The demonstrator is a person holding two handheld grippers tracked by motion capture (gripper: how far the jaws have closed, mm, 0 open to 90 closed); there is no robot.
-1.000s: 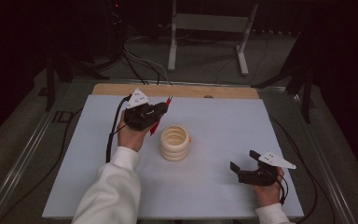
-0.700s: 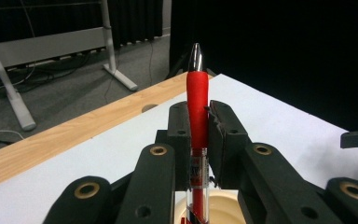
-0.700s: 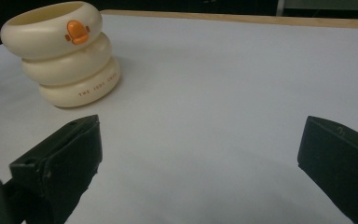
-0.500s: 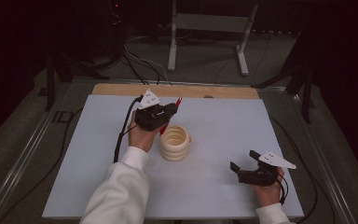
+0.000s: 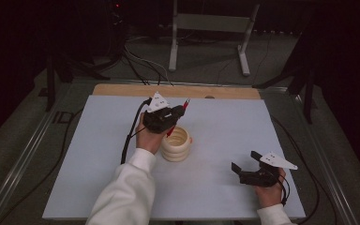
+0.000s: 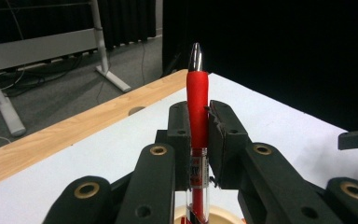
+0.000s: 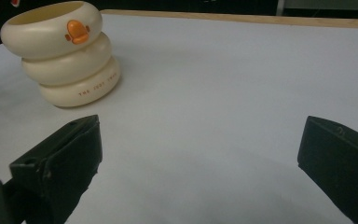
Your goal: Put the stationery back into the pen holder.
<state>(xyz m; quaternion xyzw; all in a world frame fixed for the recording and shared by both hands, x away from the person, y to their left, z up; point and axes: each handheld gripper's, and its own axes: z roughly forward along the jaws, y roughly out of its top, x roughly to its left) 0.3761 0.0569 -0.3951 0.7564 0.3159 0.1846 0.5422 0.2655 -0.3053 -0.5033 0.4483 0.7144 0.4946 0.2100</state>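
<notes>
In the high view, the left gripper (image 5: 177, 114) is closed on a red pen (image 5: 180, 112), which slants above the open mouth of a cream holder (image 5: 178, 145) shaped like three stacked round rings; the right gripper (image 5: 244, 161) rests well apart on the matte pale table (image 5: 225, 117) with its jaws spread and nothing between them. In the left gripper view, the black fingers (image 6: 181, 135) press both sides of the pen (image 6: 197, 102): a smooth red grip, a shiny metal tip pointing past the fingertips, a clear barrel below. In the right gripper view, the wide-open black fingers (image 7: 70, 154) hold nothing; the glossy holder (image 7: 63, 51), with an orange duck bill, stands beyond the fingers on the left.
</notes>
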